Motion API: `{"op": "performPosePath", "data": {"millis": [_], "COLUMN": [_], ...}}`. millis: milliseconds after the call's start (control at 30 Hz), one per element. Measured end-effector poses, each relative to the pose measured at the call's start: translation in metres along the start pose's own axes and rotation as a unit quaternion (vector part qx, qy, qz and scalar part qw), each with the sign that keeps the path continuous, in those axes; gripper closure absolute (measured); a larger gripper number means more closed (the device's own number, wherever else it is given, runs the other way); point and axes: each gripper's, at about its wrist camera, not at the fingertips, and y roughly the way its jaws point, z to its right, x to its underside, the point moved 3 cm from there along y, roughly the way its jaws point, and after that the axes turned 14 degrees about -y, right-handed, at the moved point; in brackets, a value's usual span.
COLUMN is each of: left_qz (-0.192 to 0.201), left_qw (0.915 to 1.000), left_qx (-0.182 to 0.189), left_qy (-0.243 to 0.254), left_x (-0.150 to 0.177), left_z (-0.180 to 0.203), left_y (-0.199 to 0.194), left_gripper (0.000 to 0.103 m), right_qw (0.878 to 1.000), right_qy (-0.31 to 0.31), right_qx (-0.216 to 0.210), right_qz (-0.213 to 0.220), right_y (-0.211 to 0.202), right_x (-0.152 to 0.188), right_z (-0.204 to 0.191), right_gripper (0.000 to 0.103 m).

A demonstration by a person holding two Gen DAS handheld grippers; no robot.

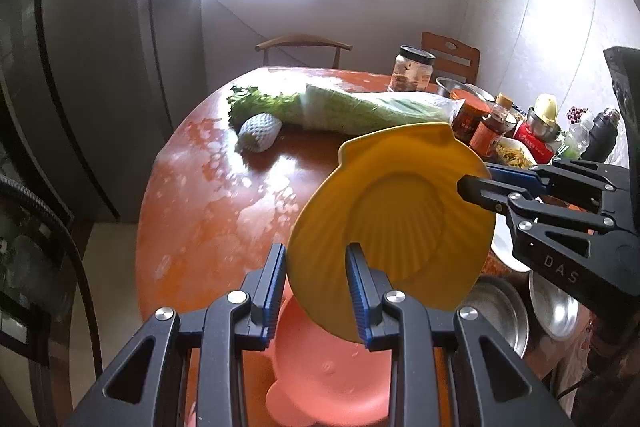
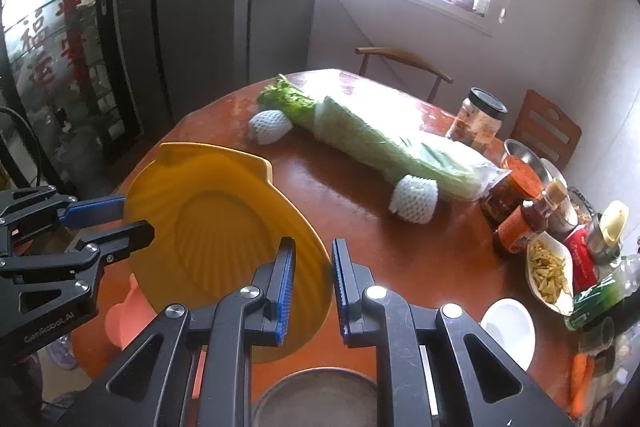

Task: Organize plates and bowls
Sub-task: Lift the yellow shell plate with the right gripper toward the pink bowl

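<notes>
Yellow shell plate (image 1: 400,211) tilted, off the counter (image 1: 208,195). Left hand-held gripper (image 1: 316,287) clamps plate's near rim; right hand-held gripper (image 1: 476,189) clamps its right rim. Pink plate (image 1: 328,375) flat below it, steel bowls (image 1: 500,311) to plate's lower right, cabbage (image 1: 360,111) behind.

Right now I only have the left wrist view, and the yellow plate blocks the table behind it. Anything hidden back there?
Observer: Yes. Past the yellow plate, a second foam-netted fruit lies beside the near end of the bagged cabbage.
Operator: Anything loose on the far right that I can't see?
Observer: A carrot lies near the table's edge, beyond the white bowl.
</notes>
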Motion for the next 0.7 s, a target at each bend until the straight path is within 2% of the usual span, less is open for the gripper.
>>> {"op": "performPosePath", "data": {"millis": [400, 700], "left_qz": [-0.022, -0.036], "left_qw": [0.9995, 0.9986], "left_qx": [-0.018, -0.036], "left_qy": [-0.011, -0.013], "left_x": [0.039, 0.065], "left_z": [-0.026, -0.036], "left_y": [-0.001, 0.004], "left_gripper": [0.072, 0.072], "right_qw": [1.0, 0.998], "right_qy": [-0.008, -0.025], "right_qx": [-0.028, -0.041], "right_qz": [-0.013, -0.036], "right_y": [0.005, 0.031], "right_x": [0.025, 0.034], "right_z": [-0.045, -0.062], "right_gripper": [0.084, 0.084]}}
